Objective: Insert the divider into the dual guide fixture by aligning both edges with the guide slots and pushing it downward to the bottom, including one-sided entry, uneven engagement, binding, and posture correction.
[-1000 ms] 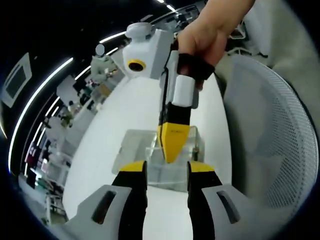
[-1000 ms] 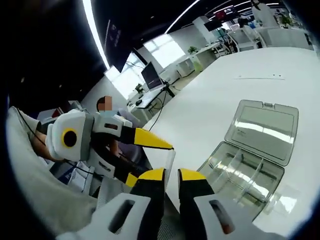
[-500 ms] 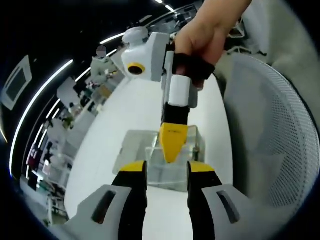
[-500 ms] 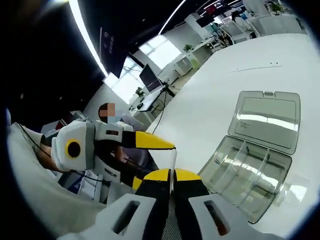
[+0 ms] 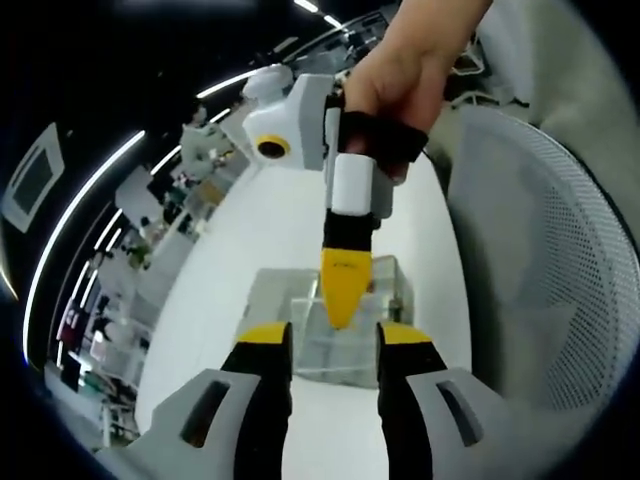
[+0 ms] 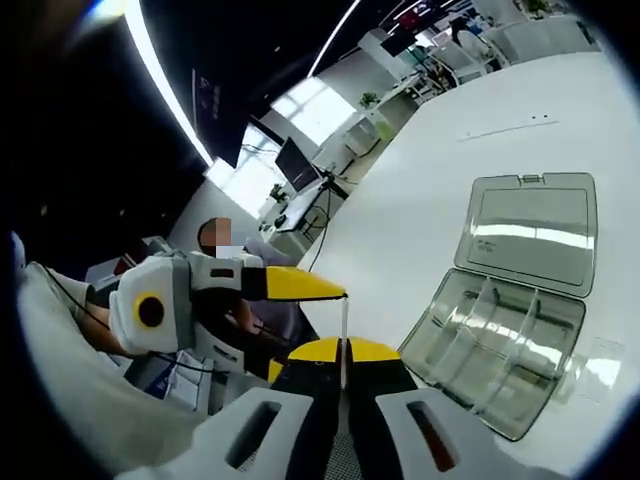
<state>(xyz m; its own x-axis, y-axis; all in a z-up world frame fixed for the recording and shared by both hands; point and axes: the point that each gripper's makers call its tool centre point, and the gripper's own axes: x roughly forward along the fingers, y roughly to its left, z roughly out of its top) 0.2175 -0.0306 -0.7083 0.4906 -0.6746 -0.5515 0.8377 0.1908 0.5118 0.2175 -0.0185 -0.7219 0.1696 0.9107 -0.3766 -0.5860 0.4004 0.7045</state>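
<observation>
Both grippers meet over the open clear compartment box (image 6: 510,345): the right gripper (image 6: 343,352) is clenched on the thin transparent divider (image 6: 343,330), held edge-up, apparently taking it from the left gripper (image 5: 335,335), whose jaws stand apart, for slotting into the box's guides.

Divider (image 6: 343,335) seen edge-on, lower part hidden between right gripper (image 6: 344,352) fingers — clear fixture (image 5: 335,325) partly behind it.
</observation>
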